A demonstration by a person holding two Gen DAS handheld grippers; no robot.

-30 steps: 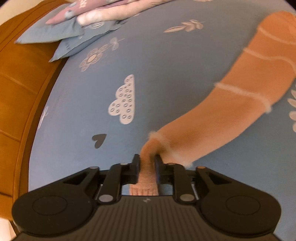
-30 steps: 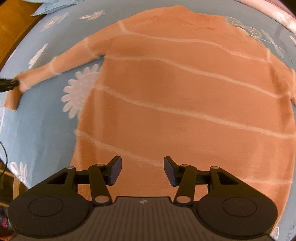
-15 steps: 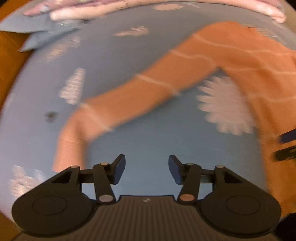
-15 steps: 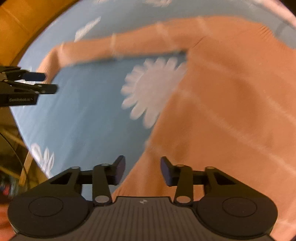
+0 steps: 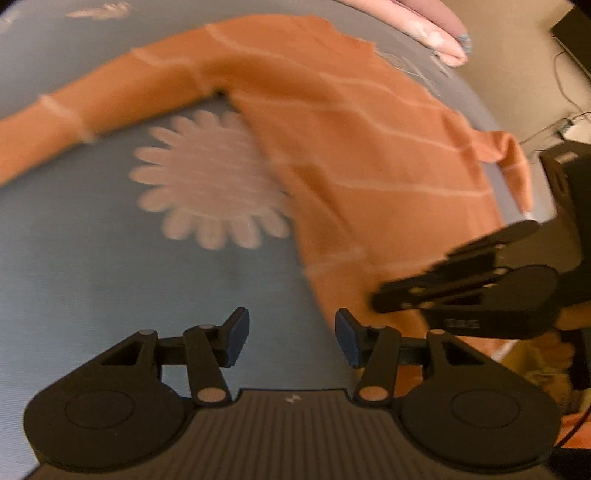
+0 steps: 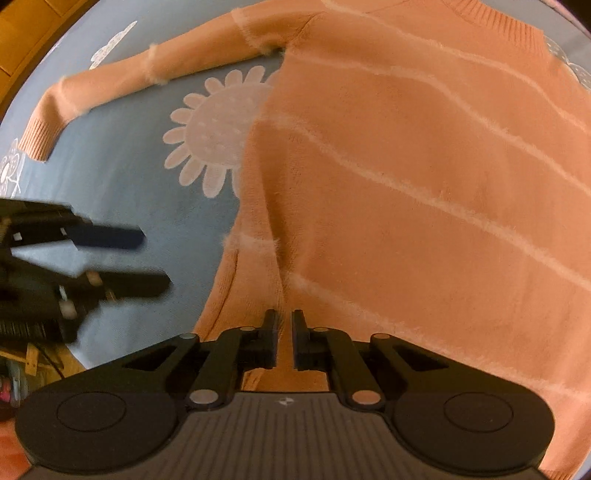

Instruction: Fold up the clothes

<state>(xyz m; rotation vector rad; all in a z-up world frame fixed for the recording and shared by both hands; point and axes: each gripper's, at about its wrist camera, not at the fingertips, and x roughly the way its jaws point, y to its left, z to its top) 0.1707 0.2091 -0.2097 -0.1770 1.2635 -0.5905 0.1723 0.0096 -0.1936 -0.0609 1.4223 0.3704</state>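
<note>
Broadly, the blue bedsheet [image 6: 122, 192] with its white flower print [image 6: 214, 129] fills both views, and on it the orange sweater [image 6: 424, 166] lies spread flat: in the right wrist view its body takes up the centre and right of the frame, the ribbed collar [image 6: 495, 18] sits at the top, and one sleeve [image 6: 147, 74] runs out toward the upper left, ending in a ribbed cuff [image 6: 37, 142]. In the left wrist view the other sleeve [image 5: 513, 162] shows folded back near the right edge, by the side of the bed. A strip of wooden bed frame [image 6: 33, 29] shows in the upper left corner. The knit looks soft, fuzzy and light, with thin pale stripes across it; I would expect it to drape and sag from any single pinch, not to slip, and to stretch if tugged hard. So the sensible holds are the firmer edges: hem corner, side seam, shoulder or cuff. The right gripper [image 6: 284, 339], at the bottom centre of its view, is closing on the lower side edge of the sweater, with a raised ridge of fabric running between the narrow jaws; the pads seem to be nipping it already. The left gripper [image 5: 291, 338] stands with its jaws apart over bare sheet at the bottom of its own view, nothing between them, just beside the sweater's side edge, and it is blurred at the left of the right wrist view.
</note>
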